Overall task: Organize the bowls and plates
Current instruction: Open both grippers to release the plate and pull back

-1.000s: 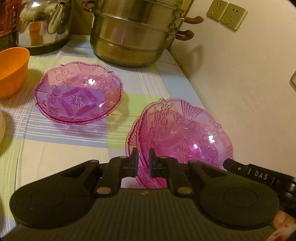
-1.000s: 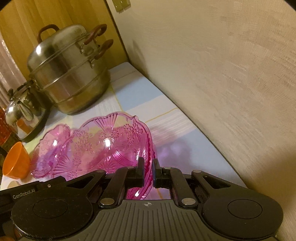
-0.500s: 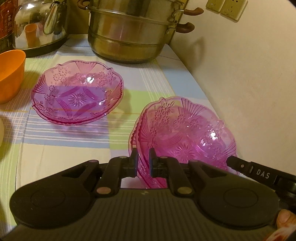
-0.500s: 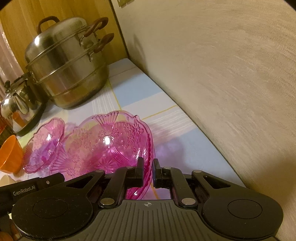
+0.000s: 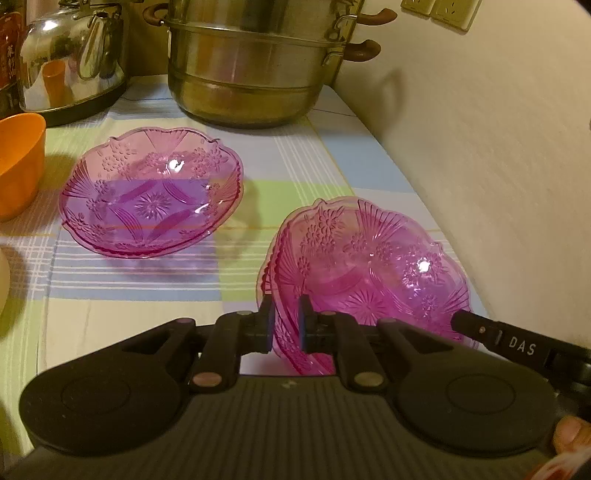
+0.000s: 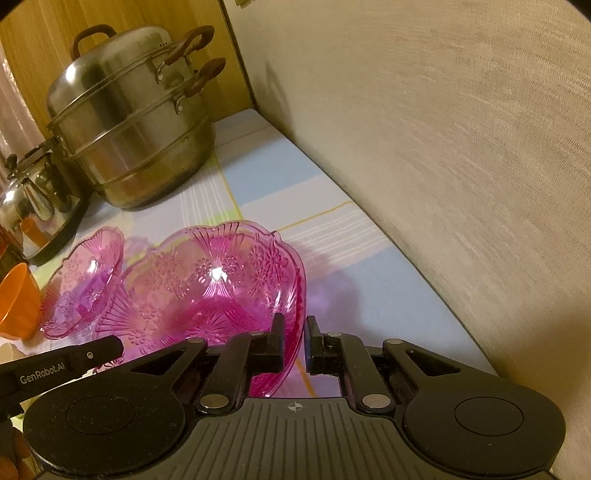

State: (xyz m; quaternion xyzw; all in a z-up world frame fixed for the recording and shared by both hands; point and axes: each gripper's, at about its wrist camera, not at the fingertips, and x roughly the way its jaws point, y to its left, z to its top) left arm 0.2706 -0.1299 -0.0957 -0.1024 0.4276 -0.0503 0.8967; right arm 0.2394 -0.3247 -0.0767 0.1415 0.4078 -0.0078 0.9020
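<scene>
A stack of pink glass bowls [image 5: 369, 269] is held between both grippers near the right wall. My left gripper [image 5: 284, 325] is shut on the stack's left rim. My right gripper [image 6: 293, 343] is shut on the opposite rim of the same stack [image 6: 207, 291]. Its tip shows in the left wrist view at the stack's right edge [image 5: 517, 343]. Another single pink glass bowl [image 5: 151, 192] sits on the checked tablecloth to the left; it also shows in the right wrist view [image 6: 85, 280]. An orange bowl [image 5: 18, 162] stands at the far left.
A large steel steamer pot [image 5: 255, 62] stands at the back of the table. A steel kettle [image 5: 70, 55] stands at the back left. The beige wall [image 5: 498, 147] runs close along the right side. Wall sockets [image 5: 443, 11] are above.
The left view has moved slightly nearer the pot and single bowl. The right view has tilted, showing more of the stack and table. Both grippers keep their hold.
</scene>
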